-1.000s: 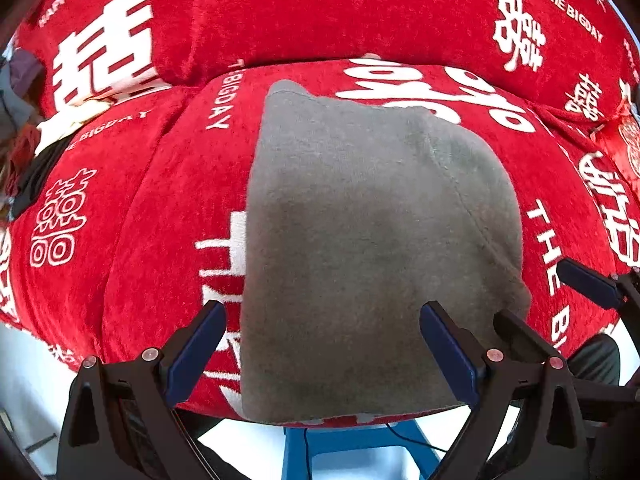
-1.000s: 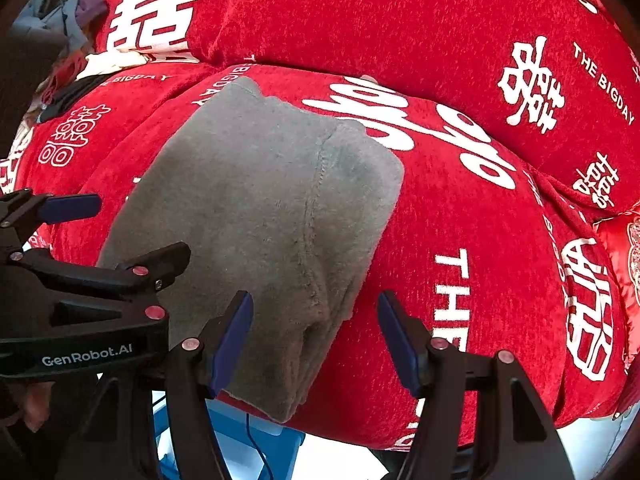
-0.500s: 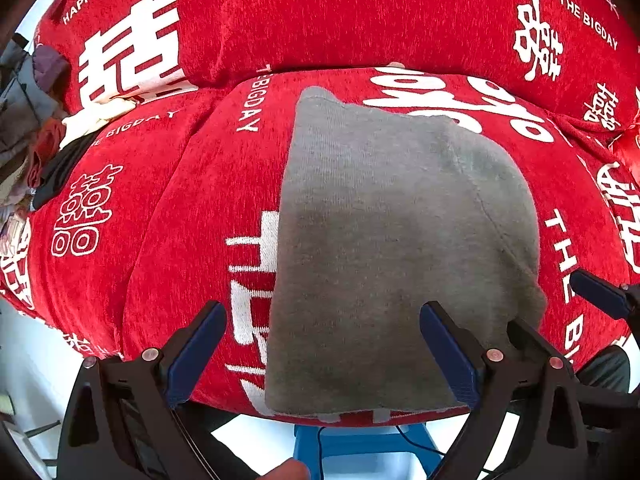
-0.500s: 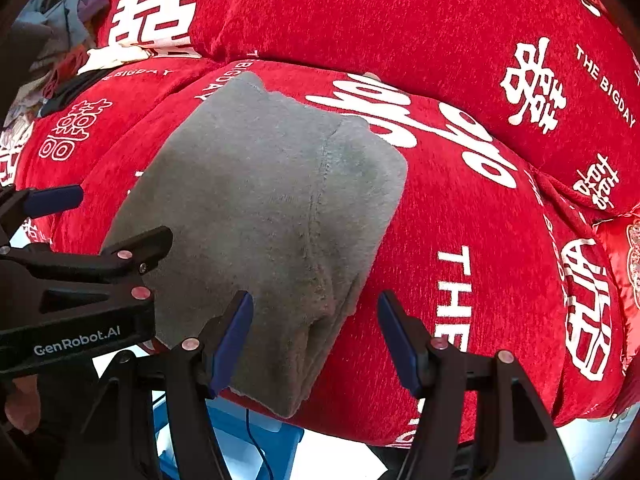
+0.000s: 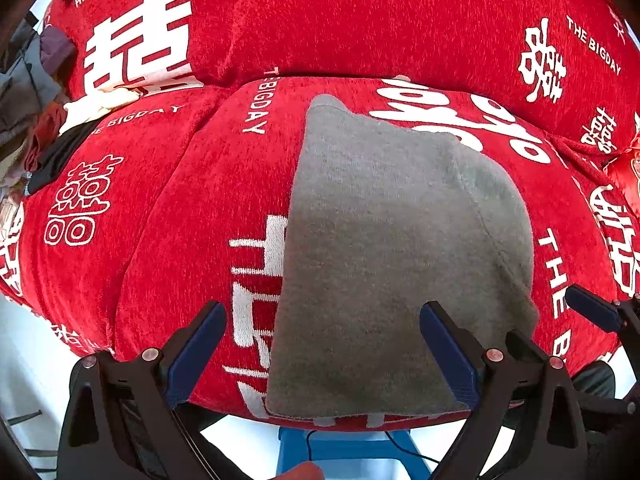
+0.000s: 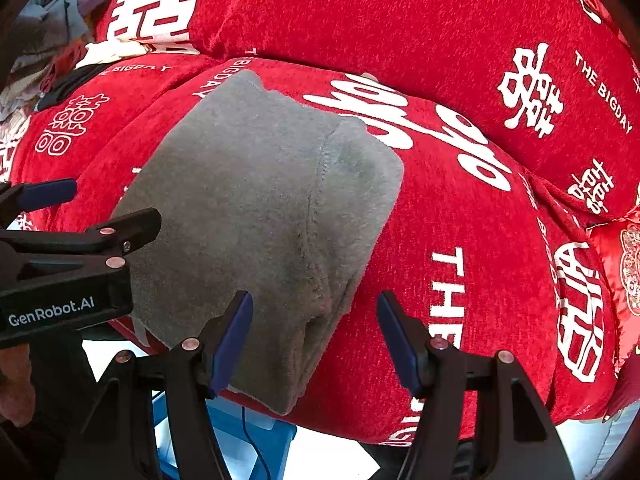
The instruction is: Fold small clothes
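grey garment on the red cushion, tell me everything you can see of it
The grey garment is a soft, fleecy knit, folded into a compact, roughly rectangular stack with a stitched seam running down its right side. It lies flat on the red cushion cover, its near edge at the cushion's front, layered edges showing at the near right corner. Both grippers hover over its near edge, open; neither touches it.

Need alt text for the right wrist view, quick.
A folded grey garment lies flat on a red cushion printed with white lettering. The right gripper hovers open over the garment's near right edge, holding nothing; the left gripper juts in from the left.
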